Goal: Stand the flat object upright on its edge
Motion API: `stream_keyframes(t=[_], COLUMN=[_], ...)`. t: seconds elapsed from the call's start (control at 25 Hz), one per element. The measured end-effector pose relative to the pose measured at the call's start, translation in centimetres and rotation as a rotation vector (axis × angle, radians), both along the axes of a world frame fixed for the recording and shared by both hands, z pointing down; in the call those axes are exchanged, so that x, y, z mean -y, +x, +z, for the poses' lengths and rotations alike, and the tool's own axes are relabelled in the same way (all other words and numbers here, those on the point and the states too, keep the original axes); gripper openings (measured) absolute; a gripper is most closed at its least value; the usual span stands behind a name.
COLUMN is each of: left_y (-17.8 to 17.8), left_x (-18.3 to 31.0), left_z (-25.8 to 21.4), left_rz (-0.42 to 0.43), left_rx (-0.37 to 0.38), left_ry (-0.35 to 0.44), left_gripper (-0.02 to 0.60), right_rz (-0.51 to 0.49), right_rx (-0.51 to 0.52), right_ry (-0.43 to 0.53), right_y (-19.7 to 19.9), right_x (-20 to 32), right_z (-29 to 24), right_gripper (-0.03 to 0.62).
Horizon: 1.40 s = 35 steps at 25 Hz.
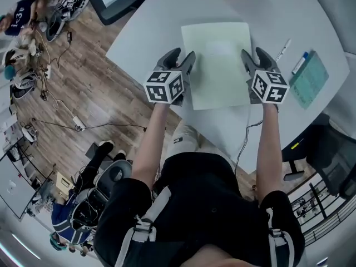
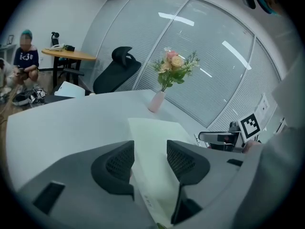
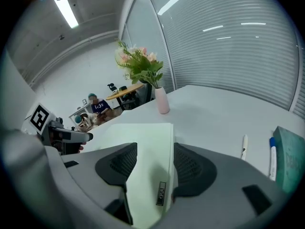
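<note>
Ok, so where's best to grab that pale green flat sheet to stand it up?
Probably by its two long side edges. The green sheet lies flat on the table, so only its thin edges offer a hold. Bring the left gripper to the left edge and the right gripper to the right edge, both from the near side.

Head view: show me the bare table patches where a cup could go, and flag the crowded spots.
Bare: the pale grey table left of the pale green flat sheet, out to its rim; also the strip between sheet and pink flower vase. Crowded: right side, where the right gripper, white pen and teal notebook sit close.
</note>
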State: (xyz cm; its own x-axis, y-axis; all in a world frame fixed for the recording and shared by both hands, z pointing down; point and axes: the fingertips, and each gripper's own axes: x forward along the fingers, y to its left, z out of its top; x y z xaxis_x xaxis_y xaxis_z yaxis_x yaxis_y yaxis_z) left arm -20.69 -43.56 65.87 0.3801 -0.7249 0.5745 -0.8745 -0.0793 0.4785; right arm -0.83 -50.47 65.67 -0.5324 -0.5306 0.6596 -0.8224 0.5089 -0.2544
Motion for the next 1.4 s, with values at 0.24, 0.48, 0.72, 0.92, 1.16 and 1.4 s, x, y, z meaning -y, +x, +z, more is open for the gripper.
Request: stream_keyframes(t=[0.24,0.48,0.72,0.92,1.16,1.4], left_y=[-1.3,-1.3,-0.6,-0.6,-0.5,0.0], left_x=[1.1,1.6,1.6,1.5,0.9,-0.9], left_z=[5.0,5.9,6.4,6.5,4.6,0.3], left_rz=[-0.023,-0.021,0.012,0.01,-0.013,-0.008], left_rx=[-0.059,-0.084,-0.108,-0.112,-0.092,-0.066], left_ry=[-0.045,-0.073,-0.074,-0.077,-0.049,-0.003], left_gripper=[0.218,0.218,0.218,0.218,0.218,0.206], right_rz=[-0.007,0.018,0.03,0.025,0.011,0.017], right_rx=[-0.007,0.042,0.103,0.1,0.093,0.12], right_ry=[-0.05,-0.109,-0.148,-0.145,-0.097,-0.038], right_y=[-1.6,-1.6,-1.7,-1.7,-1.6,-0.7], right_x=[1.2,1.7,1.9,1.7,0.9,-1.0], right_z=[5.4,6.6,7.1,7.1,4.8,0.6], right_gripper=[0.252,0.261,0.261,0.256,0.25,0.244])
